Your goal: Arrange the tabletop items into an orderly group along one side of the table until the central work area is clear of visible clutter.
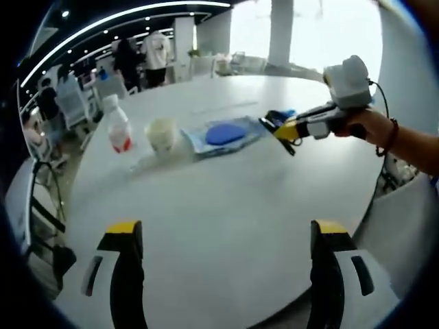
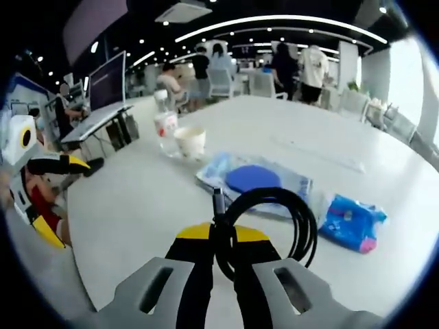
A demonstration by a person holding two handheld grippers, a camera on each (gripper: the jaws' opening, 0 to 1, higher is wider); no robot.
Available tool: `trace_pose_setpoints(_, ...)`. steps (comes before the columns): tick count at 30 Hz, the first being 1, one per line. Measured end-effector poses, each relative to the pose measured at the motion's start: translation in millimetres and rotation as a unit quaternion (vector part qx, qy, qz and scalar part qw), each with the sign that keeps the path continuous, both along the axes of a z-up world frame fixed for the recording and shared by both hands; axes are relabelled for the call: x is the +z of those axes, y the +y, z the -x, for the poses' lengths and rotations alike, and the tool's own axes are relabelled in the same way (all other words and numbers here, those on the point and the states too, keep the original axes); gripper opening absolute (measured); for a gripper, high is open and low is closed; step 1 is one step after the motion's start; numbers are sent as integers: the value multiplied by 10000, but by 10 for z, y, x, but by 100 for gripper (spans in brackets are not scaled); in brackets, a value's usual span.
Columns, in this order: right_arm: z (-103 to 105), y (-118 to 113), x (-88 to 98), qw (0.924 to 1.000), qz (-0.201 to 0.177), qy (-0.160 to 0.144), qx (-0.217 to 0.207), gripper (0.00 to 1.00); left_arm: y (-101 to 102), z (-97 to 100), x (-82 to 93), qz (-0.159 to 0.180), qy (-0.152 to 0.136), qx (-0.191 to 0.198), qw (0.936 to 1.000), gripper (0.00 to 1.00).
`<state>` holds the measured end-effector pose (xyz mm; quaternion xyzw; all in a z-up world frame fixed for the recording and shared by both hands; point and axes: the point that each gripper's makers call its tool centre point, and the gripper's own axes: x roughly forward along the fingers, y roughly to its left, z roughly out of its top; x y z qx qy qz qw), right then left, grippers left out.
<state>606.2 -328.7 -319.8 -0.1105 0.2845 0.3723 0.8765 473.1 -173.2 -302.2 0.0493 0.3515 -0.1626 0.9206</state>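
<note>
As seen: one bottle (image 2: 164, 130), one cup (image 2: 191, 142), one cable (image 2: 274, 226), perhaps coiled.

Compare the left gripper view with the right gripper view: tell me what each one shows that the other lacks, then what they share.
Left gripper view alone: its own open jaws over bare table, and a person's hand holding the right gripper.

Right gripper view alone: a coiled black cable pinched in its jaws, a blue packet, and the left gripper at the edge.

Shared: the bottle, the cup, the blue disc on its clear pouch, and the white table.
</note>
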Motion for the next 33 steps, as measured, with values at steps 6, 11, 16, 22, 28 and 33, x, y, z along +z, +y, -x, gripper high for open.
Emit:
trace_pose_setpoints(6, -20, -198, -164, 9989, 451, -90, 56, 9, -14, 13, -37, 5, 70, -58, 10000, 99)
trace_pose_setpoints(11, -44, -321, -308, 9985, 542, 8, 17, 9, -34, 13, -43, 19, 75, -89, 9999, 99)
trace_pose_setpoints(16, -94, -390, -406, 9974, 716, -27, 52, 9, -50, 15, -57, 19, 90, -108, 9999, 99)
trace_pose_setpoints(22, -116, -399, -491, 9969, 785, 50, 82, 9, -84, 3, -40, 87, 36, -134, 9999, 99)
trace_pose_setpoints(28, -69, -364, -605, 9963, 809, 201, 196, 9, -66, 14, -45, 73, 59, -80, 9999, 99)
trace_pose_setpoints(33, -60, -364, -705, 9952, 901, 295, 243, 10, -62, 7, -25, 115, 15, -32, 9999, 99)
